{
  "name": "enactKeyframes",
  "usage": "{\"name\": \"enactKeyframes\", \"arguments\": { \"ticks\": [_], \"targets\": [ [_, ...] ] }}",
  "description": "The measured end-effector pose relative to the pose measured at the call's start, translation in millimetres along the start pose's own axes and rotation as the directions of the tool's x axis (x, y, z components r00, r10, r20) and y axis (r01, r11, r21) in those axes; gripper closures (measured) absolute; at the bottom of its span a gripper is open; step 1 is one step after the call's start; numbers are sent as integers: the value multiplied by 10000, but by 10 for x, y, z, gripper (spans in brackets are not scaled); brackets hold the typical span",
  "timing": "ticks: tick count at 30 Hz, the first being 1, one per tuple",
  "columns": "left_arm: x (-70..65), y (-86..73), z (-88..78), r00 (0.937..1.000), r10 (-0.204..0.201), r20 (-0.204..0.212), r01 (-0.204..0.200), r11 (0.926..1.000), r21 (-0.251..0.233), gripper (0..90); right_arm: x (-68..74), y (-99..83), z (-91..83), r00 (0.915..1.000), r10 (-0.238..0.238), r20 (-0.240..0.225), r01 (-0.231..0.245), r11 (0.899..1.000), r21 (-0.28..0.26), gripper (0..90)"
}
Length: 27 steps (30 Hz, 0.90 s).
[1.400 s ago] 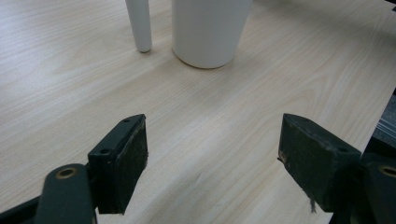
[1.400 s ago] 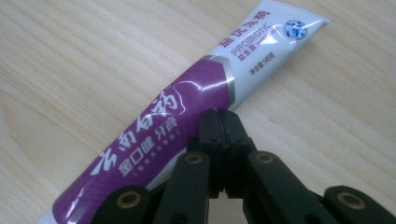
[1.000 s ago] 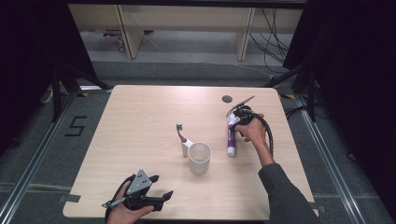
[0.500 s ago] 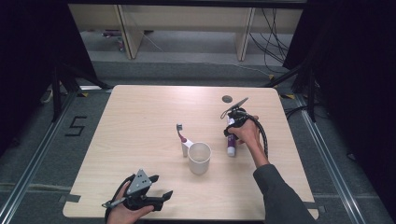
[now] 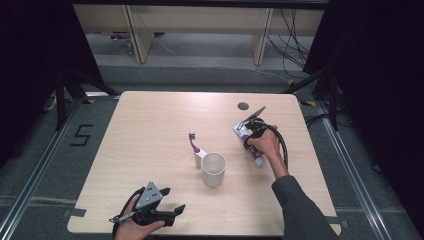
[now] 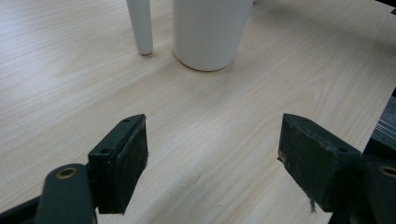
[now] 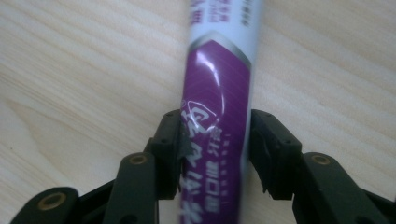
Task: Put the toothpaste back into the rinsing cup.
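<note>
A purple and white toothpaste tube (image 5: 258, 159) lies flat on the wooden table (image 5: 150, 120) at the right. My right gripper (image 5: 248, 139) points down on it, and its jaws have just been closing with the tube between them. In the right gripper view both pads (image 7: 170, 149) press on the sides of the tube (image 7: 219, 70), so my right gripper (image 7: 215, 154) is shut on it. My left gripper (image 5: 172, 199) rests open at the table's front edge. In the left gripper view it (image 6: 212, 154) holds nothing and faces a white cup (image 6: 208, 32) and a toothbrush handle (image 6: 140, 23).
The white cup (image 5: 213, 169) stands mid-table with the toothbrush (image 5: 194, 145) lying just to its left. A dark round hole (image 5: 243, 106) is in the tabletop behind the right hand. Bare wood lies left of the cup.
The right hand has shifted slightly toward the near side over the tube. The left hand and its gripper have kept still.
</note>
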<state>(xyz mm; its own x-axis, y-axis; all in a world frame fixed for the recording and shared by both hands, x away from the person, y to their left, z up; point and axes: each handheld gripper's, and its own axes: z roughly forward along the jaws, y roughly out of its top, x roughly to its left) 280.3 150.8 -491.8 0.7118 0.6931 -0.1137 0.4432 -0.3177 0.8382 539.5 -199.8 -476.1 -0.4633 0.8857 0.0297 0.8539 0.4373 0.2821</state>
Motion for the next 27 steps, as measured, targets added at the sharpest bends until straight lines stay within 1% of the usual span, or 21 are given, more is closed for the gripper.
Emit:
{"name": "enactKeyframes", "arguments": {
  "ticks": [1,3,4,5,6,7,8,10,12,13,14,16,17,18,19,20,21,22,23,24,27],
  "targets": [
    [-1,-1,0,10000,-3,-1,3,10000,11,237,-4,-6,2,9998,-100,175,98,9999,76,571],
    [-8,-6,-1,10000,-23,14,23,10000,31,238,8,-13,2,9997,-96,202,97,10000,-18,582],
    [-5,-4,1,10000,8,10,-8,10000,33,238,19,-11,-13,9997,-69,239,66,9999,99,585],
    [-3,-1,3,10000,18,5,-18,10000,31,238,41,-16,-15,9999,13,132,-14,9999,111,589],
    [-4,-1,3,10000,15,1,-15,10000,37,238,-10,-8,-9,9966,-776,295,778,9970,-57,594],
    [-10,-4,2,10000,-21,9,21,10000,38,239,33,-15,-17,9993,-270,249,266,9995,160,598],
    [-12,-6,1,10000,-14,29,14,10000,44,239,28,-18,-20,9991,-378,198,372,9990,265,605],
    [-10,-3,3,10000,-15,17,15,10000,44,240,28,-6,-40,9978,-572,329,546,9957,743,621],
    [-11,-4,3,10000,-18,14,18,10000,49,240,23,-16,-37,9975,-597,384,566,9954,777,638],
    [-12,-6,1,10000,-18,22,18,10000,42,240,15,-19,-41,9966,-728,393,693,9940,846,646],
    [-18,-6,6,9999,-100,27,100,9999,-27,241,-13,-22,-47,9925,-1193,285,1165,9896,840,656],
    [-7,-2,2,10000,10,13,-11,10000,31,242,-50,-21,-51,9865,-1618,269,1593,9841,781,680],
    [-11,-5,3,10000,-35,22,35,10000,40,242,-38,-26,-64,9906,-1355,165,1332,9861,993,697],
    [-12,-7,2,10000,-23,27,23,10000,42,242,-51,-32,-63,9907,-1347,212,1323,9870,915,712],
    [-12,-7,1,10000,-9,34,9,10000,45,243,-65,-34,-63,9891,-1462,148,1441,9848,965,719],
    [-12,-5,3,10000,-32,32,32,10000,36,243,-44,-45,-74,9945,-1047,96,1029,9879,1164,725],
    [-8,-3,4,10000,15,9,-15,10000,61,244,-65,-47,-71,9910,-1341,64,1324,9843,1164,730],
    [-10,-4,4,10000,10,-2,-10,10000,75,244,-60,-52,-79,9923,-1236,53,1218,9836,1333,734],
    [-11,-7,4,10000,9,-1,-9,10000,76,243,-66,-53,-81,9918,-1280,11,1266,9821,1397,737],
    [-12,-7,2,10000,23,4,-23,10000,83,244,-74,-57,-76,9911,-1333,36,1317,9827,1301,738],
    [-7,-3,3,10000,28,0,-28,10000,81,244,-90,-59,-78,9910,-1334,-61,1329,9809,1423,742]
  ]
}}
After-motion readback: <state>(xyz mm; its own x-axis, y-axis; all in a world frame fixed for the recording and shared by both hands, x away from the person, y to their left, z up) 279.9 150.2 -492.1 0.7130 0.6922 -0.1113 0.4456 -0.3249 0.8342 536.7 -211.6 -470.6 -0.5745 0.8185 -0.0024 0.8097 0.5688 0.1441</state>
